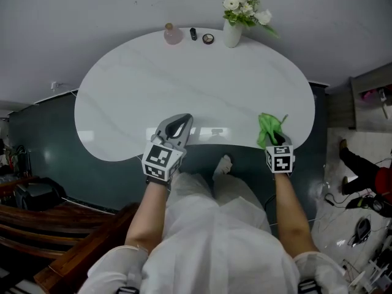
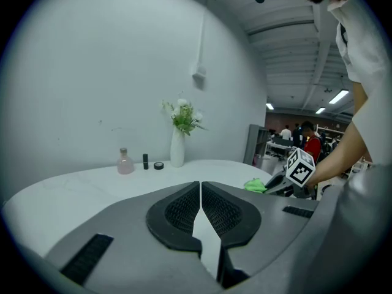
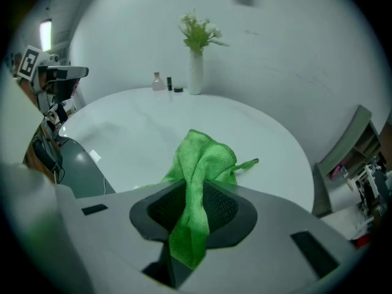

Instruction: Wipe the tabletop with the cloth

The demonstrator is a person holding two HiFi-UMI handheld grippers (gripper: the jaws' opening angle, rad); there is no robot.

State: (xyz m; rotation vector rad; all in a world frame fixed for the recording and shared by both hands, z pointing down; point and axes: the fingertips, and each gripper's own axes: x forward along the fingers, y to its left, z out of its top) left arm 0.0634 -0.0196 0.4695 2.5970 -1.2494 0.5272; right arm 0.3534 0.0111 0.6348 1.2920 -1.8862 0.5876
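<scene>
The white oval tabletop (image 1: pixel 184 84) fills the middle of the head view. A green cloth (image 1: pixel 269 129) bunches at the table's near right edge, pinched in my right gripper (image 1: pixel 274 141), which is shut on it. In the right gripper view the cloth (image 3: pixel 199 176) rises between the jaws and drapes forward onto the tabletop (image 3: pixel 153 127). My left gripper (image 1: pixel 179 127) hovers over the near edge at the centre, jaws pressed together with nothing between them. Its closed pads (image 2: pixel 184 210) show in the left gripper view, with the cloth (image 2: pixel 255 185) off to the right.
At the far edge stand a white vase of flowers (image 1: pixel 233 29), a pink bottle (image 1: pixel 173 34), a small dark tube (image 1: pixel 193 34) and a round tin (image 1: pixel 208 38). Dark floor lies below the near edge. Wooden furniture (image 1: pixel 55 225) sits at the lower left.
</scene>
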